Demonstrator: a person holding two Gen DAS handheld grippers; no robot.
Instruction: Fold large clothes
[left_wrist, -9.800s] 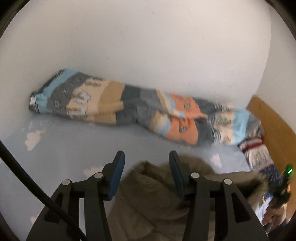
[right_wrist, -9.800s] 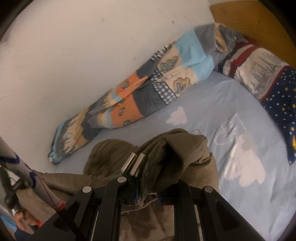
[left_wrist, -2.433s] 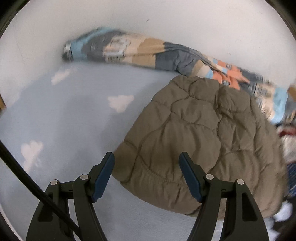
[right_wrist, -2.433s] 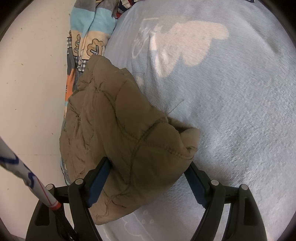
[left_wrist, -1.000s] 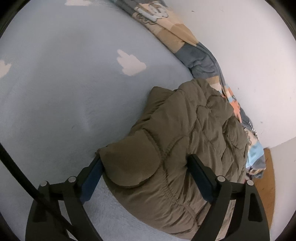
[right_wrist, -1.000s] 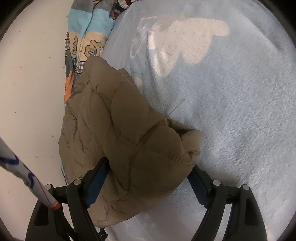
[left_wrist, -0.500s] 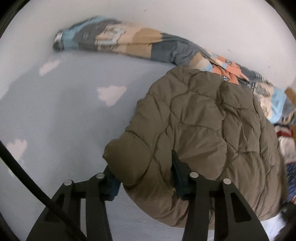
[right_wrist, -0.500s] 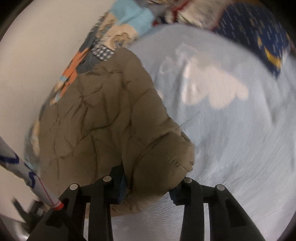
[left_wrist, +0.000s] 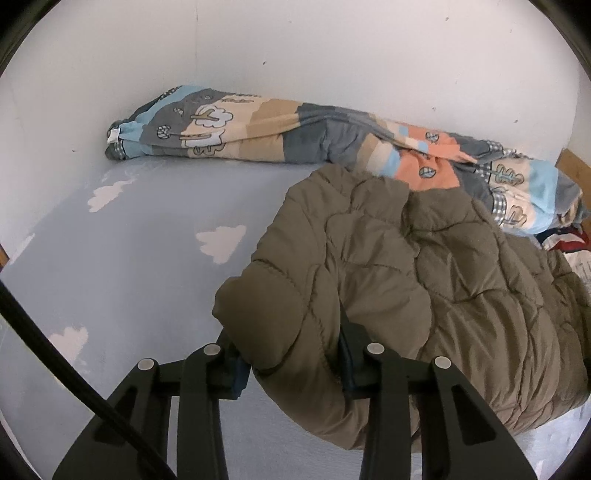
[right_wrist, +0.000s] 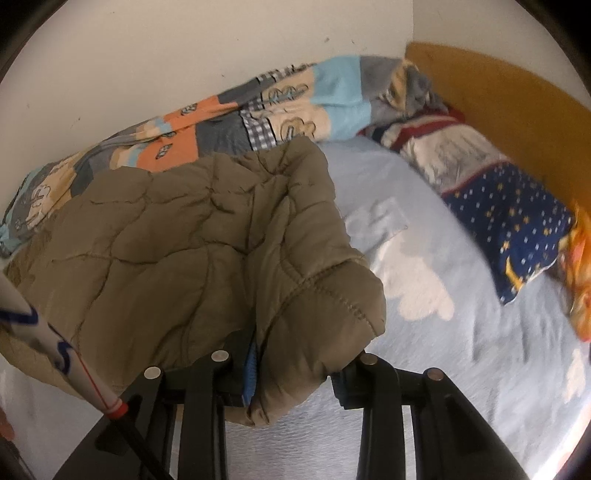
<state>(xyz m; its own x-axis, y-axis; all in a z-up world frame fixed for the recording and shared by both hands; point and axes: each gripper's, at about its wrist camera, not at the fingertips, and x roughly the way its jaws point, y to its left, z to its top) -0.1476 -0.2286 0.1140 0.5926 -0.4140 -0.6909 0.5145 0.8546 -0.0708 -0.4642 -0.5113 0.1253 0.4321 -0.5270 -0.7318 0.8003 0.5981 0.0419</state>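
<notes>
patchwork quilt (left_wrist: 332, 136) rolled along wall (left_wrist: 295, 48) | star-print pillow (right_wrist: 517, 221) | cloud sheet (left_wrist: 147, 240)

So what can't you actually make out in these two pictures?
- Left view: the near pads of the left gripper are buried in the olive puffer jacket; the jacket's right part is cut off by the edge.
- Right view: the right gripper pinches a jacket corner, its pads mostly covered.
- Right view: an orange thing at the edge is blurred and cut off.
- Both views: the jacket hides part of the patterned quilt.
</notes>
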